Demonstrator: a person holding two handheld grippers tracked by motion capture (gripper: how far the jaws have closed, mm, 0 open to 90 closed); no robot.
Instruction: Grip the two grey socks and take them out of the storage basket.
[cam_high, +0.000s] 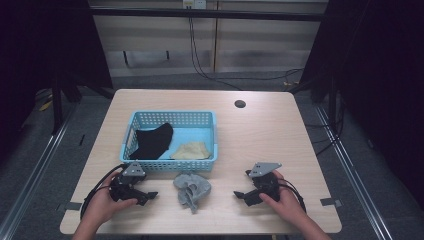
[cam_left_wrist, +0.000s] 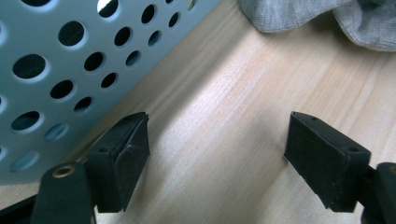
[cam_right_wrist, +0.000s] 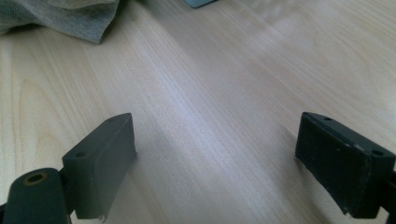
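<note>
Both grippers' fingers spread and empty, grey cloth (cam_high: 192, 190) lying between left gripper (cam_high: 148, 196) and right gripper (cam_high: 241, 196), touching neither

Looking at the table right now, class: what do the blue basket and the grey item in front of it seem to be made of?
Blue basket: probably moulded plastic, smooth and matte, its walls punched with even round holes. Grey item: soft knitted fabric, judging by its crumpled folds and fine ribbed weave; possibly a sock.

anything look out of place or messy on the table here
One thing: a crumpled grey cloth lies loose on the table just in front of the blue basket, while the black cloth and the beige cloth sit inside it. Nothing looks spilled or damaged.
</note>
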